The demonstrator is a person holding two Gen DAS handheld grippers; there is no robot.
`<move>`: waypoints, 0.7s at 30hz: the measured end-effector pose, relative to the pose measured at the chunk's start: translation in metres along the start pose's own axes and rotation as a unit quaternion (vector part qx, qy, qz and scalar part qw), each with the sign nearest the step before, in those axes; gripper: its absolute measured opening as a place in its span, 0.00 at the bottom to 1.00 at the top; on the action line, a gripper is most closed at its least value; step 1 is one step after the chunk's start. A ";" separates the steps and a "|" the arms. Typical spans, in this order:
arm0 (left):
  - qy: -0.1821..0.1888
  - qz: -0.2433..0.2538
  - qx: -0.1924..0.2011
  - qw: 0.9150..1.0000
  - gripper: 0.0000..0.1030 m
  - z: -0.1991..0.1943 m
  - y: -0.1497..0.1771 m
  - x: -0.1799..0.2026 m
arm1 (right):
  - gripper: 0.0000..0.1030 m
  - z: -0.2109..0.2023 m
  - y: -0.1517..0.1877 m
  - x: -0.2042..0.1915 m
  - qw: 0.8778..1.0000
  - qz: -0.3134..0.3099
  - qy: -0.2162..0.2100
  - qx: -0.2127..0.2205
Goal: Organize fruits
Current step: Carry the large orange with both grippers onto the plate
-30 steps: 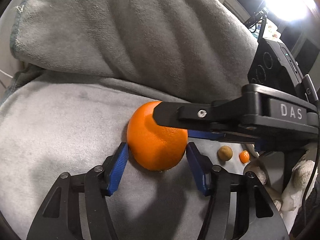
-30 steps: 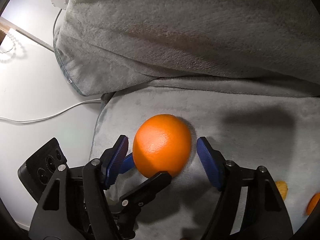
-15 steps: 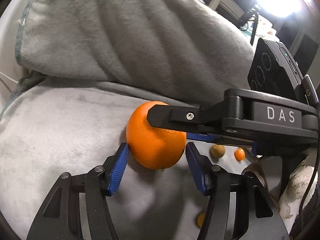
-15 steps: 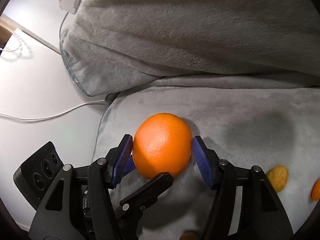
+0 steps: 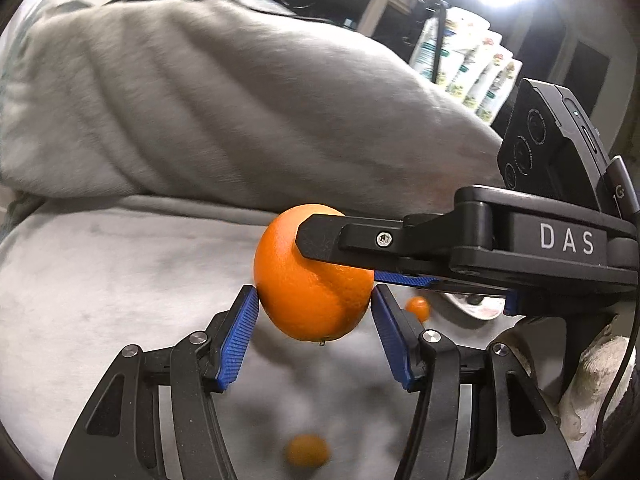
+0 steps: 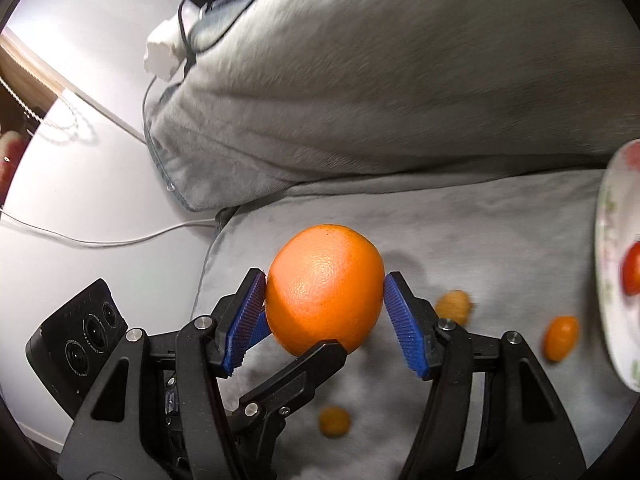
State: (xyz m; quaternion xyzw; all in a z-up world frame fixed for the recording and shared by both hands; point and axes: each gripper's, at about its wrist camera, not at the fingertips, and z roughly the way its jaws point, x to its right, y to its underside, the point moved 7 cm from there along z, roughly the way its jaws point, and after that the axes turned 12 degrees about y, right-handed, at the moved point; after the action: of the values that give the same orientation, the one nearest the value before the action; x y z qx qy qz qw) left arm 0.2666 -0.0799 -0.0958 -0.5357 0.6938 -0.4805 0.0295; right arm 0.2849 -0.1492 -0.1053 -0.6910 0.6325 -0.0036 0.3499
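A large orange (image 5: 312,280) is held in the air above a grey blanket (image 5: 100,300). My left gripper (image 5: 314,332) is shut on it, blue pads on both sides. My right gripper (image 6: 324,316) is also shut on the orange (image 6: 324,296), crossing the left one at right angles. Small orange fruits lie on the blanket below: one (image 5: 418,307) right of the orange and one (image 5: 306,451) blurred underneath. In the right wrist view a small orange fruit (image 6: 560,338), a tan one (image 6: 454,307) and another (image 6: 334,421) lie on the blanket.
A white patterned plate (image 6: 612,280) with a red fruit (image 6: 632,274) sits at the right on the blanket. A big grey pillow (image 5: 240,112) rises behind. A white cable (image 6: 100,240) and charger (image 6: 162,60) lie left on a white surface.
Both grippers have risen with the orange, lifting it off the blanket. The right gripper's jaws closed onto it. The plate has come into the right wrist view.
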 end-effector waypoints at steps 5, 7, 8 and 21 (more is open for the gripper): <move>0.016 0.014 -0.007 1.000 0.56 0.014 -0.006 0.032 | 0.63 -0.025 -0.006 0.029 1.000 0.014 0.006 0.019; 0.022 0.021 -0.011 0.999 0.56 0.020 -0.012 0.042 | 0.63 -0.034 -0.008 0.041 0.999 0.022 0.008 0.025; 0.025 0.026 -0.013 0.999 0.56 0.026 -0.013 0.049 | 0.63 -0.039 -0.010 0.047 0.999 0.025 0.011 0.029; 0.053 0.053 -0.057 0.996 0.56 0.088 -0.025 0.094 | 0.63 -0.075 -0.030 0.132 0.995 0.077 0.031 0.054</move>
State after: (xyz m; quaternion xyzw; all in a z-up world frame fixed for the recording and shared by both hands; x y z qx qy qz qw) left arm 0.2936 -0.2070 -0.0810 -0.4726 0.7481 -0.4657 -0.0120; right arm 0.3039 -0.3023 -0.0921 -0.6199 0.6933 -0.0326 0.3661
